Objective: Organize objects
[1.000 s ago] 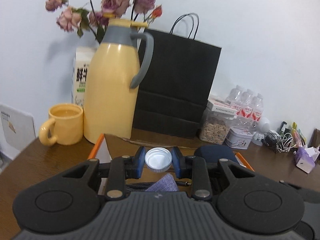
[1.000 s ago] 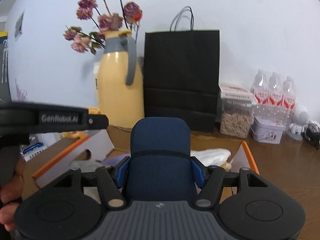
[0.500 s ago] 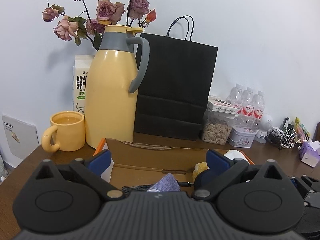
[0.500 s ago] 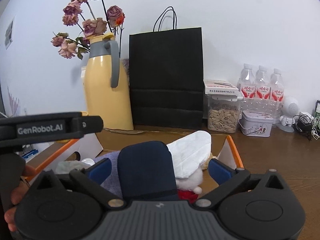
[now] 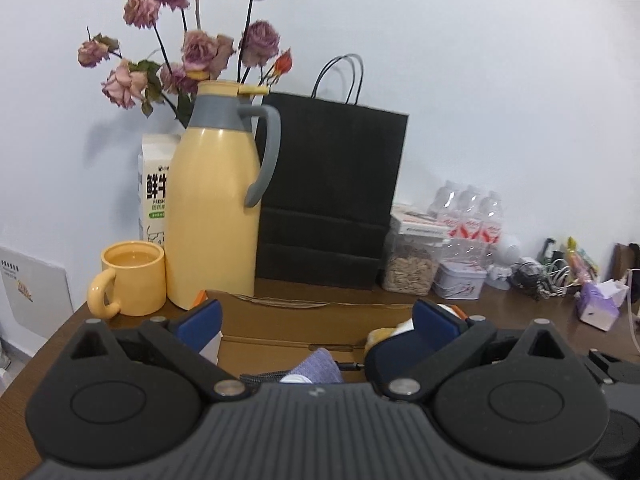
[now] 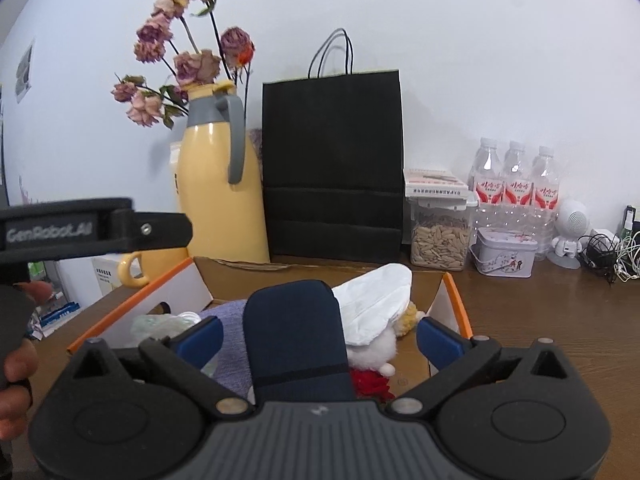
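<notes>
An open cardboard box (image 6: pixel 320 270) with orange-edged flaps sits on the wooden table; it also shows in the left wrist view (image 5: pixel 316 312). Inside lie a dark blue case (image 6: pixel 296 344), a white plush toy with a red part (image 6: pixel 380 320), a purple cloth (image 6: pixel 228 320) and a crumpled clear bag (image 6: pixel 164 326). My right gripper (image 6: pixel 320 338) is open, its jaws apart on either side of the blue case, not touching it. My left gripper (image 5: pixel 316 320) is open and empty above the box, over the purple cloth (image 5: pixel 318 366) and the blue case (image 5: pixel 400 354).
Behind the box stand a yellow thermos jug (image 5: pixel 216 208) with dried roses, a yellow mug (image 5: pixel 130 278), a milk carton (image 5: pixel 154 184), a black paper bag (image 5: pixel 332 196), a seed jar (image 6: pixel 440 232), a tin (image 6: pixel 504 256), water bottles (image 6: pixel 516 188) and cables (image 5: pixel 536 276).
My left gripper has opened and let go of the small white lid. My right gripper has opened and released the blue case into the box. Both have drawn back a little.
</notes>
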Demonstrator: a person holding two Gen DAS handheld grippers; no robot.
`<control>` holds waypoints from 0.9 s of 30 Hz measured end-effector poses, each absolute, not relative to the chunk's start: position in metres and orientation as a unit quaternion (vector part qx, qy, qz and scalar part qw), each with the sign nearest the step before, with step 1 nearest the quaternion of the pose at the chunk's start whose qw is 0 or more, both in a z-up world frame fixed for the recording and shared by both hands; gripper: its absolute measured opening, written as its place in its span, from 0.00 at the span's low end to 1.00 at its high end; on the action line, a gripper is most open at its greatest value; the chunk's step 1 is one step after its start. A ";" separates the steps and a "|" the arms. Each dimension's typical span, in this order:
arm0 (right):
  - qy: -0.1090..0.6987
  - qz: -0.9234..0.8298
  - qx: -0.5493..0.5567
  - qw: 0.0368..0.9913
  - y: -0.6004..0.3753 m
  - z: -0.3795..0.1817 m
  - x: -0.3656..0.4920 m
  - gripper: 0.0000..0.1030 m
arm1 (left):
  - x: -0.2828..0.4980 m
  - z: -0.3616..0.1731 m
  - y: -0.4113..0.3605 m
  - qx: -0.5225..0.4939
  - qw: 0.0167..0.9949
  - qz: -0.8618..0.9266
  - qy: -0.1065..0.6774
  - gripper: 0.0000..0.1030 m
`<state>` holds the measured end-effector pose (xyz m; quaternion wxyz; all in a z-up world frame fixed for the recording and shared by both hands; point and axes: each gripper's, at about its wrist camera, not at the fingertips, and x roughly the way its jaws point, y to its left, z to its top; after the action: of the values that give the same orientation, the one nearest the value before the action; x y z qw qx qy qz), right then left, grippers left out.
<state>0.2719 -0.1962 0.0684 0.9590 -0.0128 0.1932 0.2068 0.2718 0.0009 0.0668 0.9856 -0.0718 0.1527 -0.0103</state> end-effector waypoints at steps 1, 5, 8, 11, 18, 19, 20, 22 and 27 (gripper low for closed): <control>0.191 0.207 -0.011 0.959 -0.199 0.070 0.266 1.00 | 0.265 0.068 0.002 -0.073 0.986 -0.015 0.151 1.00; 0.194 0.206 -0.010 0.959 -0.208 0.074 0.245 1.00 | 0.240 0.069 0.008 -0.075 0.984 -0.025 0.158 1.00; 0.196 0.206 -0.006 0.959 -0.217 0.076 0.226 1.00 | 0.221 0.066 0.012 -0.066 0.983 -0.021 0.169 1.00; 0.204 0.202 0.002 0.958 -0.226 0.075 0.209 1.00 | 0.205 0.061 0.017 -0.059 0.981 -0.009 0.184 1.00; 0.231 0.197 0.004 0.953 -0.241 0.063 0.176 1.00 | 0.170 0.039 0.022 -0.048 0.972 -0.003 0.231 1.00; 0.236 0.196 0.006 0.952 -0.243 0.061 0.172 1.00 | 0.166 0.035 0.023 -0.048 0.970 -0.003 0.240 1.00; 0.240 0.194 0.007 0.951 -0.244 0.060 0.168 1.00 | 0.162 0.031 0.022 -0.047 0.967 -0.004 0.250 1.00; 0.248 0.193 0.011 0.949 -0.246 0.056 0.162 1.00 | 0.155 0.024 0.022 -0.050 0.963 -0.007 0.265 1.00; 0.260 0.197 0.008 0.945 -0.244 0.051 0.149 1.00 | 0.138 0.017 0.021 -0.055 0.960 -0.012 0.275 1.00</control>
<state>0.1491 -0.2445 0.0512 0.9451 0.0083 0.2604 0.1971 0.1380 0.0209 0.0173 0.9597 -0.0546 0.2755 -0.0121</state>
